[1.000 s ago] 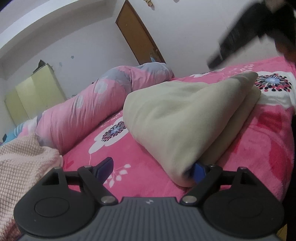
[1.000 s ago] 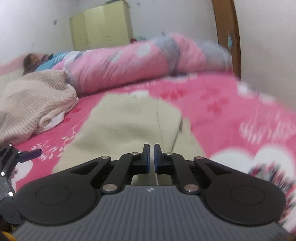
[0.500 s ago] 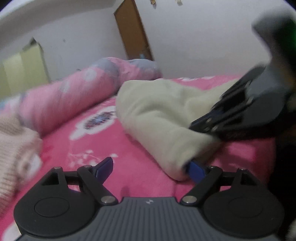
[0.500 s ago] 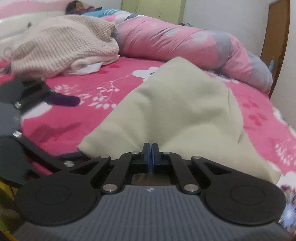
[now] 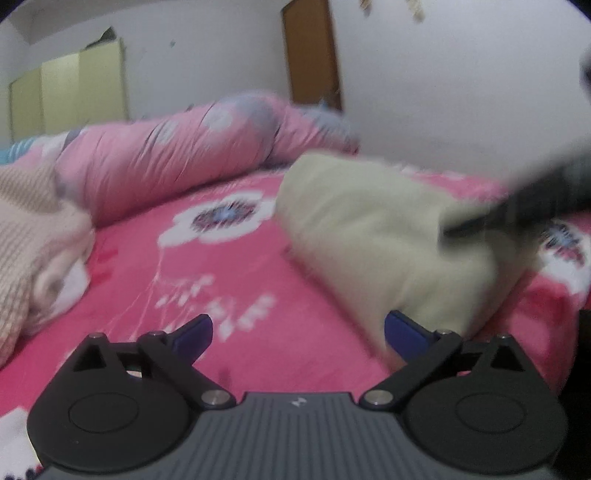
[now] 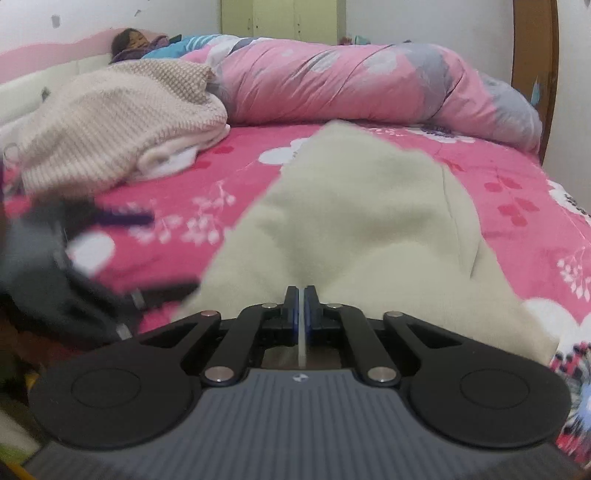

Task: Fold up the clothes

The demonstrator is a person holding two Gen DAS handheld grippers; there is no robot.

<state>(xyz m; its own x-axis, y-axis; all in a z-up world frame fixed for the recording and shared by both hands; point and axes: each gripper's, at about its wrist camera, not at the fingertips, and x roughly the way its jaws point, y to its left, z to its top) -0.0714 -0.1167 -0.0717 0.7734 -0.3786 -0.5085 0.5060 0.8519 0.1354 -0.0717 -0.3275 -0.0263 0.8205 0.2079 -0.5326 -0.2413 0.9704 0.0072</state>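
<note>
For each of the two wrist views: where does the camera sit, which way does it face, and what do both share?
Left wrist: sits behind the open left gripper, facing across the pink bedsheet toward the door; the right gripper blurs in at right.
Right wrist: sits behind the right gripper, shut on the beige garment, facing the wardrobe; the left gripper blurs at left.
Shared: garment, rolled quilt, knit blanket.

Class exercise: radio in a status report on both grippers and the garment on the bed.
Left gripper open, holding nothing. Right gripper shut on folded cream fleece garment. Beige knitted pile lies apart on pink floral bedspread; nothing obstructing.
</note>
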